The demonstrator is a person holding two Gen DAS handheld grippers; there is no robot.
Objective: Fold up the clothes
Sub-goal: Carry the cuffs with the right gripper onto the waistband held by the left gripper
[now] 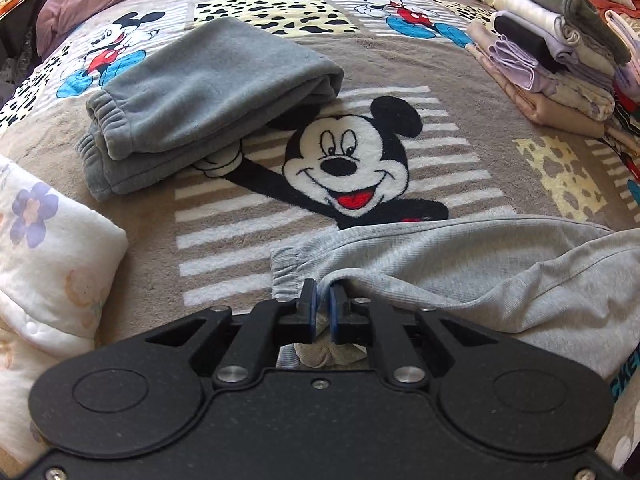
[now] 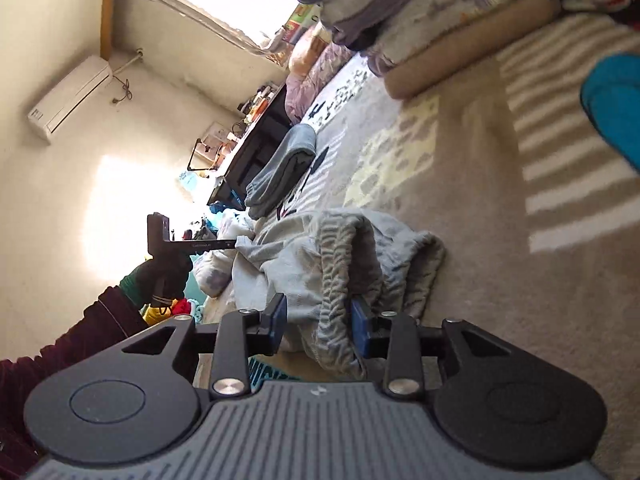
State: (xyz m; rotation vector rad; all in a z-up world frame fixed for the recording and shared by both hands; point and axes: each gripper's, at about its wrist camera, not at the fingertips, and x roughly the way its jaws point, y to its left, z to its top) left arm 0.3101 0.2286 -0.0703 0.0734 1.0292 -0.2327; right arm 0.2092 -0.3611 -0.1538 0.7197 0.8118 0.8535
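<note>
1. At the far left edge of the bed a white flowered quilt (image 1: pixel 48 248) lies bunched, close beside my left gripper (image 1: pixel 320 304).
2. Just beyond it sit folded dark grey sweatpants (image 1: pixel 200 108), cuffs toward the left, resting on the Mickey blanket (image 1: pixel 240 220); a bare strip of blanket separates them from the quilt.
3. The middle of the blanket, around the big Mickey face, is open and flat, the widest free room on the bed.
4. My left gripper is pinched nearly closed on the light grey sweatpants (image 1: pixel 480 272), next to the ribbed cuff, at the near edge of the bed.
5. Those sweatpants spread rumpled to the right along the near edge, apart from the dark pair.
6. My right gripper (image 2: pixel 320 316) is rolled on its side; its jaws stand partly apart around the gathered waistband of the same sweatpants (image 2: pixel 340 264), and I cannot tell whether the pads press the cloth.
7. At the far right a stack of folded clothes (image 1: pixel 552 60) crowds the bed's edge.
</note>
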